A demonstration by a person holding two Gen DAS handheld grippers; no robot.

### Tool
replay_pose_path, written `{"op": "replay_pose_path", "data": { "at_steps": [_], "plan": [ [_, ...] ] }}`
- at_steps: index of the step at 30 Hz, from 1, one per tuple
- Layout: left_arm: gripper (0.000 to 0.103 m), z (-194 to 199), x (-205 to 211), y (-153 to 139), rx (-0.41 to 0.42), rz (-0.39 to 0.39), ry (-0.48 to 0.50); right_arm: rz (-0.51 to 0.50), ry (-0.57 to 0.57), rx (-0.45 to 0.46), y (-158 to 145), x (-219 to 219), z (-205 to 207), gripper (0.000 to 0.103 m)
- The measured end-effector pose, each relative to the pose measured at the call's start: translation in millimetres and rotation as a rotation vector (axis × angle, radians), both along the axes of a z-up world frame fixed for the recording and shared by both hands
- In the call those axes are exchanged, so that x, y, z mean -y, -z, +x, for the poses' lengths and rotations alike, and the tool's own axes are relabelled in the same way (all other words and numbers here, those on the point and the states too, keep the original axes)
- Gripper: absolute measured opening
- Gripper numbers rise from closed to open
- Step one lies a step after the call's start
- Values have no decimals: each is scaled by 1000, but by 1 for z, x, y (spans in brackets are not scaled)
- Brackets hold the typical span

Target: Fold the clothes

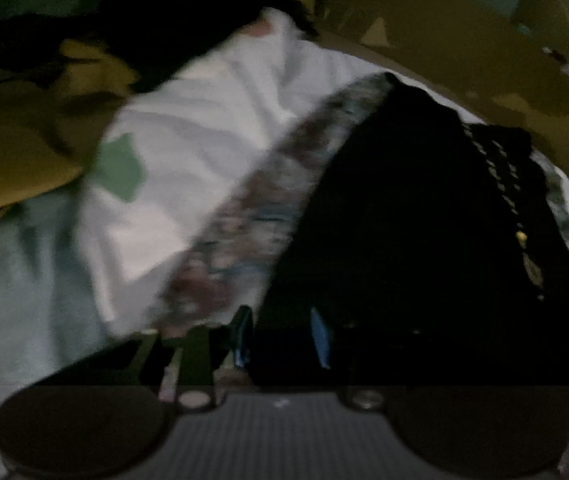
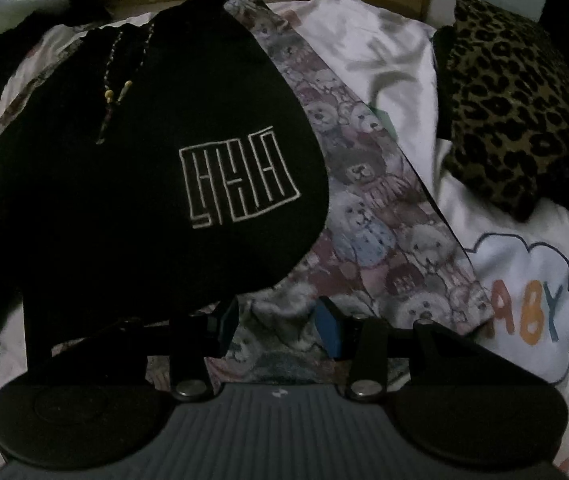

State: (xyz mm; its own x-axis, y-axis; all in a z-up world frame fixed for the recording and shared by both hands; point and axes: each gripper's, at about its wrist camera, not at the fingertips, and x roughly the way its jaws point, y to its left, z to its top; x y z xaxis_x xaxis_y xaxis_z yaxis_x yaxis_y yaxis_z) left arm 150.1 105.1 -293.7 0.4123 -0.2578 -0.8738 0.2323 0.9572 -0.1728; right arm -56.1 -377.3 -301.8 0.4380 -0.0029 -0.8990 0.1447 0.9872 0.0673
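Note:
A black hoodie (image 2: 132, 184) with a white line logo (image 2: 240, 176) and drawstrings lies spread on a teddy-bear print cloth (image 2: 372, 216) on the bed. My right gripper (image 2: 278, 328) is open just off the hoodie's near right edge, over the bear cloth, blue pads apart, holding nothing. In the blurred, dark left wrist view the hoodie (image 1: 416, 232) fills the right half. My left gripper (image 1: 282, 338) is open at its near edge, blue pads apart with black cloth between and under them.
A leopard-print cushion (image 2: 512, 108) lies at the right. A white blanket with a "BABY" cloud (image 2: 524, 312) lies near right. A cardboard box (image 1: 444, 40) stands behind. White bedding (image 1: 204, 152) and a mustard cloth (image 1: 24, 140) lie left.

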Motion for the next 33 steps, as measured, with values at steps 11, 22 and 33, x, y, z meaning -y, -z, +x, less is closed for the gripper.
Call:
{"op": "replay_pose_path", "data": {
  "at_steps": [11, 22, 33],
  "plan": [
    [46, -19, 51, 16, -43, -36, 151, 18, 11, -27, 13, -1, 7, 50],
    [103, -24, 83, 48, -98, 17, 249, 6, -61, -140, 35, -22, 32, 101],
    [80, -16, 88, 39, -108, 43, 208, -10, -38, -155, 18, -28, 42, 84]
  ]
}}
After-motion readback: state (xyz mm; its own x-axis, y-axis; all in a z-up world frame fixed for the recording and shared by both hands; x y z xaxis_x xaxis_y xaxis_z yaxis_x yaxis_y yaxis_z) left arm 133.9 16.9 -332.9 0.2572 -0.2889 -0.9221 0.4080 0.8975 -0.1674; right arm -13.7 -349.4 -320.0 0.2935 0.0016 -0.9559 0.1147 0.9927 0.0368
